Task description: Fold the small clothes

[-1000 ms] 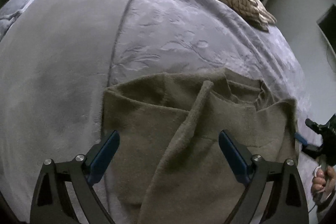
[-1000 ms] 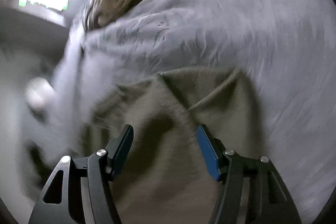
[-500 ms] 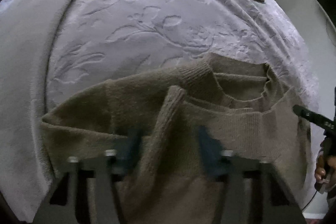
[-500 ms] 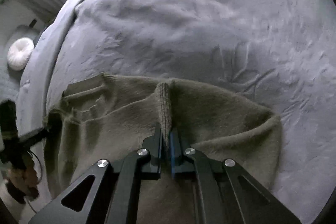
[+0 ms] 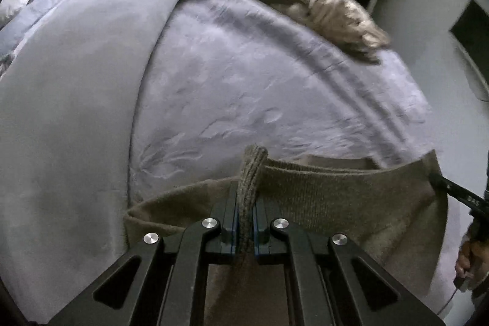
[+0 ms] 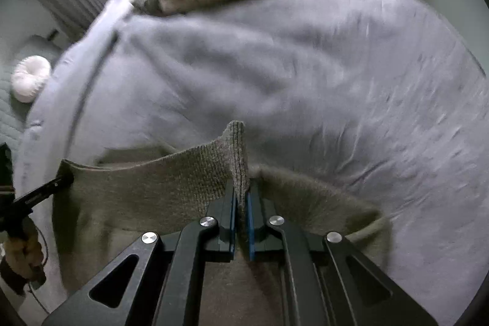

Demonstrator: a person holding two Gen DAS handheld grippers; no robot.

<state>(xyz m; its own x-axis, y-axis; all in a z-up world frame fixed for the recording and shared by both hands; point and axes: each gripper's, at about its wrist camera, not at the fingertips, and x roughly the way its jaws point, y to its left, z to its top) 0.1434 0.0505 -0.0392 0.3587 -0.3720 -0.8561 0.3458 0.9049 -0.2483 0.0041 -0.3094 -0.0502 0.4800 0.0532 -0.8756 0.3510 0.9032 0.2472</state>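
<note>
left gripper clamped shut, right gripper apparently likewise

Dim, cool daylight; motion blur, fisheye edges bent.

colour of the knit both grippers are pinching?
Olive-brown sweater, plain ribbed knit; clearest in left wrist view.

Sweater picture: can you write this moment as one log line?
left gripper: shut on sweater | right gripper: shut on sweater | sweater: partly lifted above bed cover
</note>
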